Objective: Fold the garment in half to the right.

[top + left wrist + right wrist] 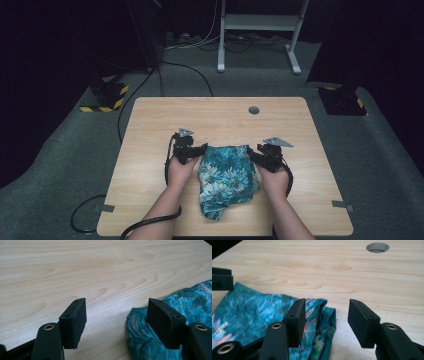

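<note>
We see a teal flowered cloth (227, 177) lying folded and rumpled on the wooden table (150, 125), between our two claws. The left claw (196, 151) sits just beside the cloth's upper left corner, and the right claw (256, 152) just beside its upper right corner.

In the left gripper view, the left claw (116, 317) stands open, with bare wood showing in the gap between its jaws. The cloth (197, 300) lies to the right of that gap, running under and behind the right-hand jaw; we cannot tell whether that jaw touches the fabric.

In the right gripper view, the right claw (327, 317) is open too. The cloth (249, 310) spreads away to the left of it, behind and under the left-hand jaw, and its folded edge reaches a little way into the gap. The right-hand jaw stands over bare table (387, 285). Neither pad presses on the fabric. Farther ahead of this claw and to its right is a round hole (377, 247) in the tabletop.
</note>
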Motion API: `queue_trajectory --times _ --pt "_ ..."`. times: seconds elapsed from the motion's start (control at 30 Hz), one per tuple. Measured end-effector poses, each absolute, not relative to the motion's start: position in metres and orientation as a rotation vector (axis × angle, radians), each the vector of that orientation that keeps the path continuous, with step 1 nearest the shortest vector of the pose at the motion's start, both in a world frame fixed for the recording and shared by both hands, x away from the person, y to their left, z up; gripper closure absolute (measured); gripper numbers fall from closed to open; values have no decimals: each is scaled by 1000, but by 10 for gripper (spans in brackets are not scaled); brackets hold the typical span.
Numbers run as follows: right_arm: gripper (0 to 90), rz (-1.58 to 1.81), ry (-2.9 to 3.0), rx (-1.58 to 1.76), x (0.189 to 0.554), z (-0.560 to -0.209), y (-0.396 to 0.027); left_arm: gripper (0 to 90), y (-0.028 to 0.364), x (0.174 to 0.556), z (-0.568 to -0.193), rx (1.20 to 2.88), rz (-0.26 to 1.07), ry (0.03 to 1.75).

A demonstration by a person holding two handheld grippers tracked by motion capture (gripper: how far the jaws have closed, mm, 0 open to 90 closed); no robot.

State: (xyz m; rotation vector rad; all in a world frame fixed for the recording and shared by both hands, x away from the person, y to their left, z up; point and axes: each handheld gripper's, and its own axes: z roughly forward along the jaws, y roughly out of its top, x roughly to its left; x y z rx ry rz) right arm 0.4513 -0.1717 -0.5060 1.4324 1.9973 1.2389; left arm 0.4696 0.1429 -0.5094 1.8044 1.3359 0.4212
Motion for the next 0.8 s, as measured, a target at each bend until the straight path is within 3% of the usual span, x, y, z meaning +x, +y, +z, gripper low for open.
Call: queue_trajectory --times 0.23,0.6,0.67,0.8 --pt "511 1252 2044 1449 460 -516 -163 322 159 467 -519 1796 405 1366" --pt "565 1221 2079 1453 462 -524 -157 331 142 467 -530 1858 394 1354" --pt "609 1209 2086 1440 462 -524 -156 333 141 469 -532 1871 411 1382" --pt "824 1172 2098 1413 461 -525 -155 339 148 468 -529 1846 429 1407"
